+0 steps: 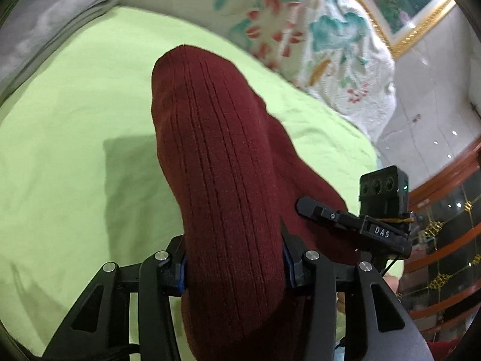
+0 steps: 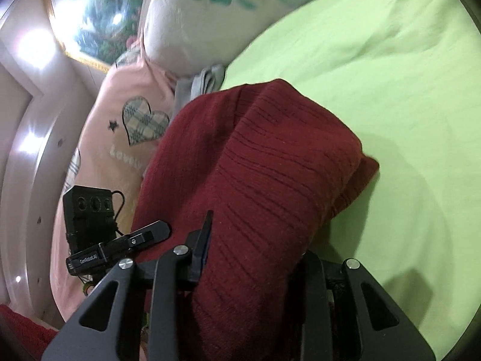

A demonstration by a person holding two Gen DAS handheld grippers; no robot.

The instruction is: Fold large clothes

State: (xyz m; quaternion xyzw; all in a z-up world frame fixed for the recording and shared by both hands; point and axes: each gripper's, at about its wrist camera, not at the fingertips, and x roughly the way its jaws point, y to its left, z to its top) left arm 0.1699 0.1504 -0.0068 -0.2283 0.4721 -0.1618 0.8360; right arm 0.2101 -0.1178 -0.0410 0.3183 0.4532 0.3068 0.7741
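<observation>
Over green sheet [image 1: 75, 96], ribbed maroon knit sweater [image 1: 216, 156], bunched between both grippers' jaws

White raised letters "DAS" show on the black clamp block [image 1: 381, 231] that sits under the small camera box at the right of the left wrist view. Over on the right wrist view, the matching black bar [image 2: 87, 261] carries small white print that starts "Gen" and runs on too small to make out. And on the pink pillow [image 2: 120, 138], just under the plaid heart patch [image 2: 143, 124], pale stitched lettering spells "Lovely", its tail running under the red knit.
</observation>
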